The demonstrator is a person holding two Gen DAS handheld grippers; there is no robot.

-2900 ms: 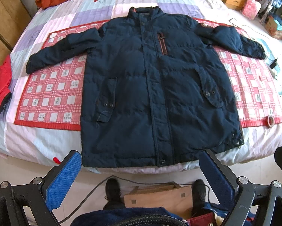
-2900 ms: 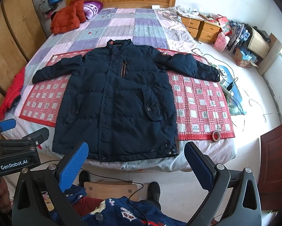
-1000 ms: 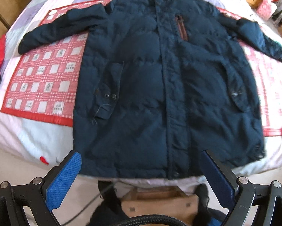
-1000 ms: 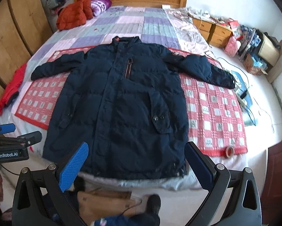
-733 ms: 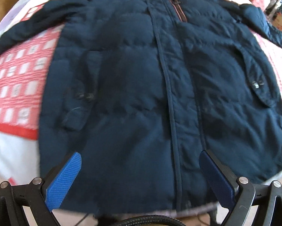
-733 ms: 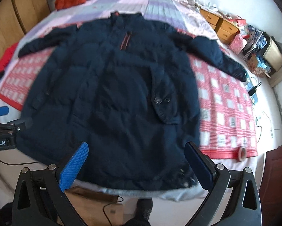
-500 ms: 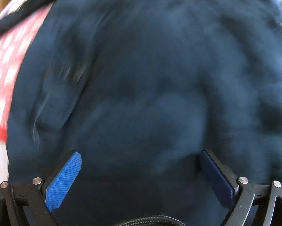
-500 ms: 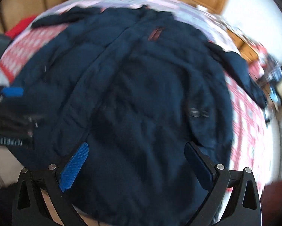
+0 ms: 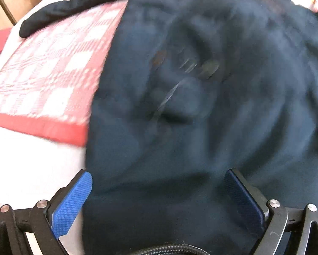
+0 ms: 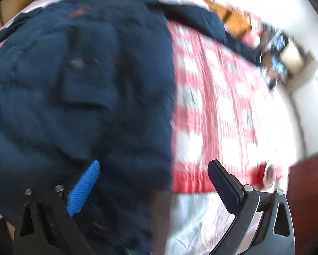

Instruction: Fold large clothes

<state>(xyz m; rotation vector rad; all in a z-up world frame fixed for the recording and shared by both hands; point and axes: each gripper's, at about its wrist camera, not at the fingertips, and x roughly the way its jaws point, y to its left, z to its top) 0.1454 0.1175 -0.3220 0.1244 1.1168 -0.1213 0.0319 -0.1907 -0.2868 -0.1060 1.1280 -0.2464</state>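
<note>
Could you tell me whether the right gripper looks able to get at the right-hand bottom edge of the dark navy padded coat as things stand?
Probably yes. The right gripper is open, and the dark navy padded coat edge lies between its fingers, uncovered, on the red-and-white checked mat. Motion blur hides contact.

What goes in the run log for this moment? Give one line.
task: fold coat | left gripper: open, over coat hem corner | right gripper: open, at other hem corner | coat flat on mat | nothing gripped

Left gripper (image 9: 157, 193): fingers spread wide, blue-padded, pointing forward and down, nothing between them. Right gripper (image 10: 153, 183): fingers likewise spread wide, angled forward and down, nothing held. Both views motion-blurred; contact below cannot be told.
</note>
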